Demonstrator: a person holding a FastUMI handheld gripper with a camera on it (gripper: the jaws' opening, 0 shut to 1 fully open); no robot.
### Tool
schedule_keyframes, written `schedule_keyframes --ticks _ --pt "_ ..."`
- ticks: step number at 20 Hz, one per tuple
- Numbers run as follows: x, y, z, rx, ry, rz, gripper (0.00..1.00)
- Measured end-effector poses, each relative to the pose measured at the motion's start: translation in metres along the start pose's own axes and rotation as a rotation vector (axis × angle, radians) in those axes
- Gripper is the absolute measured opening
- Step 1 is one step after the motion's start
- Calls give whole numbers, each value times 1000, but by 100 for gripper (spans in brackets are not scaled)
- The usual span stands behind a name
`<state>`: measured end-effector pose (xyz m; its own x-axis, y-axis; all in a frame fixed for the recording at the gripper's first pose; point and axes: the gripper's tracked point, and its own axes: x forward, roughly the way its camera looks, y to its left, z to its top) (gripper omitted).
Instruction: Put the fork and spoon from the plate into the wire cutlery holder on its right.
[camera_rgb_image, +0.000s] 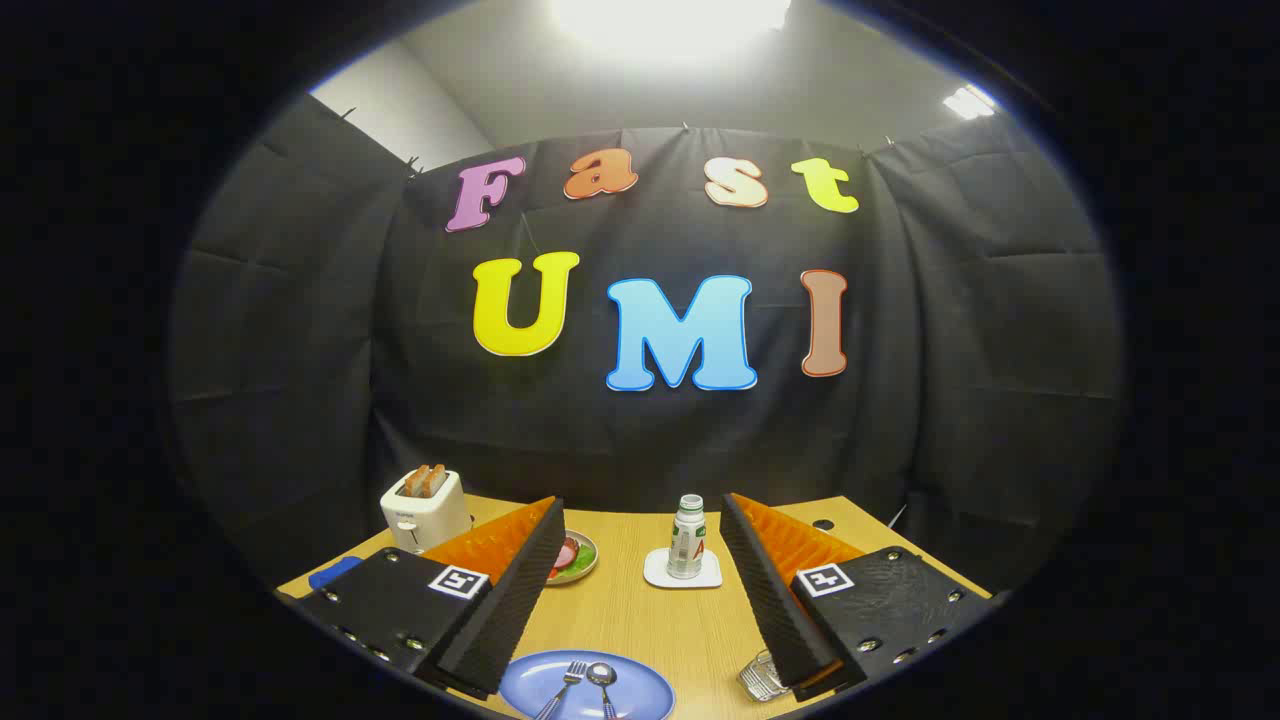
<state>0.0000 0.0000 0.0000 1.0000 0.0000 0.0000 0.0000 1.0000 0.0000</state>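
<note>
Gripper (640, 590) released, fingers spread wide above wooden table (640, 620). Metal fork (566, 683) and metal spoon (603, 682) lie side by side on blue round plate (640, 690), near. Wire cutlery holder (762, 677) right of plate.

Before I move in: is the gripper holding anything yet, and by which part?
Nothing is held. The gripper is open, fingers wide apart above the table. The fork and spoon lie on the blue plate.

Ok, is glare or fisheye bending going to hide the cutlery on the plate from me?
Gripper view: the ceiling light blows out overhead, but no glare reaches the blue plate; the fork and spoon read sharp though small. Fisheye curves the table edge. The tool is open, above the plate.
</note>
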Motion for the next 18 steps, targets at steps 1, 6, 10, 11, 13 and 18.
schedule_keyframes --ticks 1,6,10,11,13,18 --pt "0 -1 3 -12 -11 -2 96" --pt "1 3 -3 9 8 4 96" --pt "-1 0 1 0 -3 -12 96" --pt "-3 -1 2 2 -11 -19 96" --pt "-1 -1 8 16 -33 -20 96" --pt "1 3 0 9 -4 -5 96"
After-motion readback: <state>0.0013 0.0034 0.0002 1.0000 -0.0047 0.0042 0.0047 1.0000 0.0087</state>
